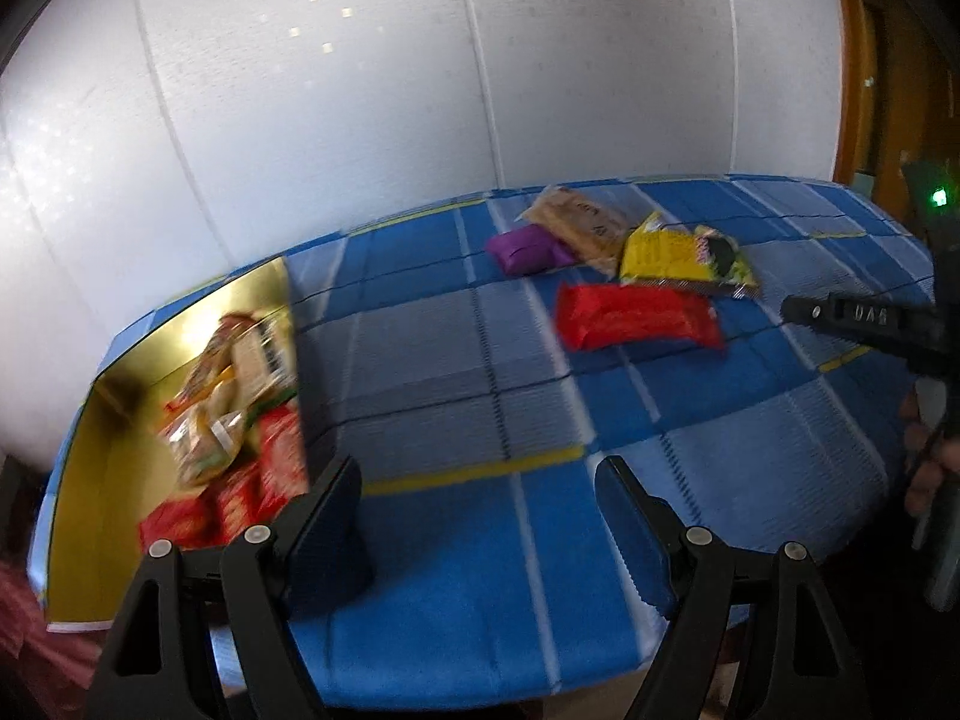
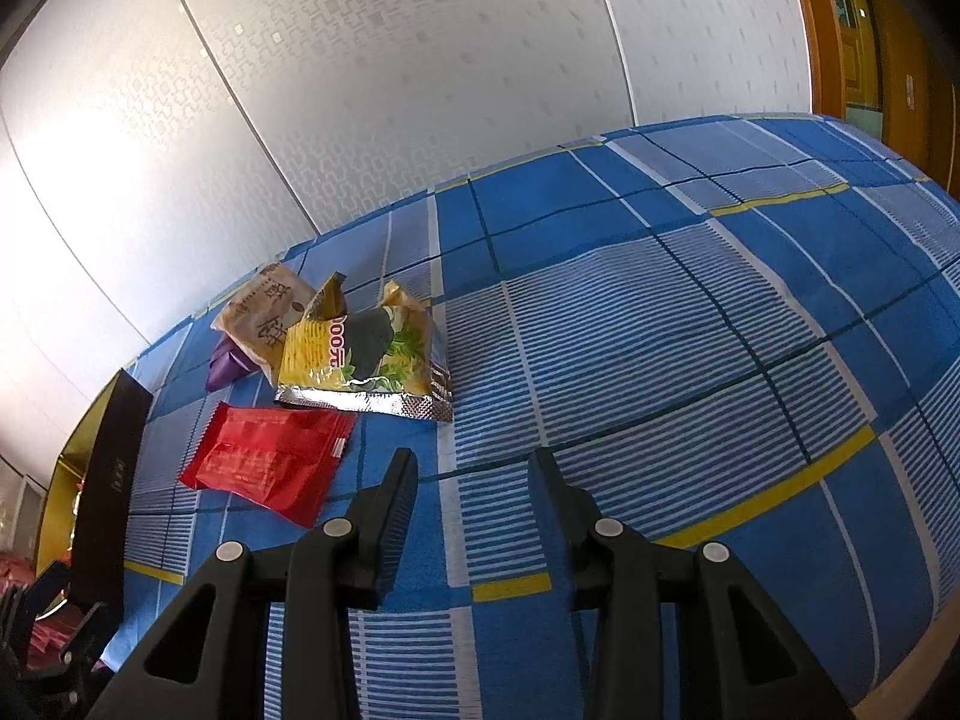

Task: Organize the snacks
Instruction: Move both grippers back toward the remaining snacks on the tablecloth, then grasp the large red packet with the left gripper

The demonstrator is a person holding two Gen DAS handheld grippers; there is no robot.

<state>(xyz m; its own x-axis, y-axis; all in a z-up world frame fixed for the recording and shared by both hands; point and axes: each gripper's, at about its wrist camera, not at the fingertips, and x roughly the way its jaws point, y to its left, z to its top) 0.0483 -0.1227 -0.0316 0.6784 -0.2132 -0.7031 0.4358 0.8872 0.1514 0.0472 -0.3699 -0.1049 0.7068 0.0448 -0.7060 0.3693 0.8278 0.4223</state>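
Left gripper [image 1: 480,504] and right gripper [image 2: 474,486], both spread wide and empty, above the blue checked tablecloth [image 2: 660,330]. Glossy red snack packet [image 2: 267,462] lies just beside the yellow foil snack bag [image 2: 360,360]; gold-lined box [image 1: 102,420] holds further packets.

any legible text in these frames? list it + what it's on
"000元": yellow snack packet, partly creased, so the start may be cut off.
"酥" over "餅": beige packet, large characters; the small print is unreadable.
Embossed marks on the right gripper: too blurred to read.
Red packet: no print I can make out.
Packets in the gold box: motion-blurred, unreadable.
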